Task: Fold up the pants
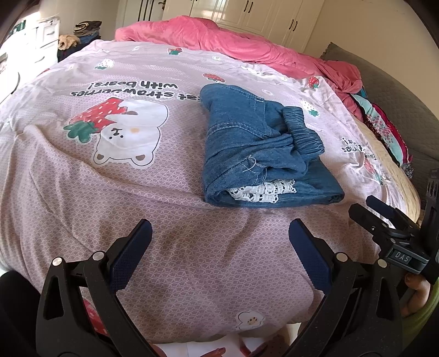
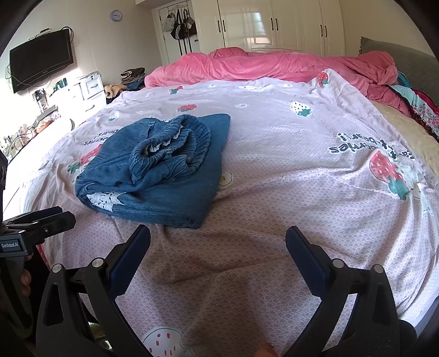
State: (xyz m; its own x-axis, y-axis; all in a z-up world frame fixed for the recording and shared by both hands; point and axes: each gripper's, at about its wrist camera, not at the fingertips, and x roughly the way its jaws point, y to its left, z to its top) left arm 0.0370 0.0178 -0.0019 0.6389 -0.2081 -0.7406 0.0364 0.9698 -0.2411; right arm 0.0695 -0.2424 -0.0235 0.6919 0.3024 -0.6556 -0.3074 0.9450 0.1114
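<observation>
Blue denim pants (image 1: pixel 255 145) lie folded in a compact bundle on the pink printed bed sheet (image 1: pixel 137 192), elastic waistband on top and white lace trim showing at the near edge. In the right wrist view the pants (image 2: pixel 156 167) lie left of centre. My left gripper (image 1: pixel 219 233) is open and empty, held above the sheet just short of the bundle. My right gripper (image 2: pixel 218 239) is open and empty, to the right of the bundle's near corner. Each gripper shows at the edge of the other's view: the right one (image 1: pixel 384 219), the left one (image 2: pixel 46 219).
A crumpled pink blanket (image 2: pixel 274 66) lies across the far side of the bed. Patterned cloth (image 1: pixel 384 123) and a grey headboard (image 1: pixel 397 96) are at the right. White drawers with stacked clothes (image 2: pixel 131 75), a wall TV (image 2: pixel 41 59) and wardrobes (image 2: pixel 274 24) stand beyond.
</observation>
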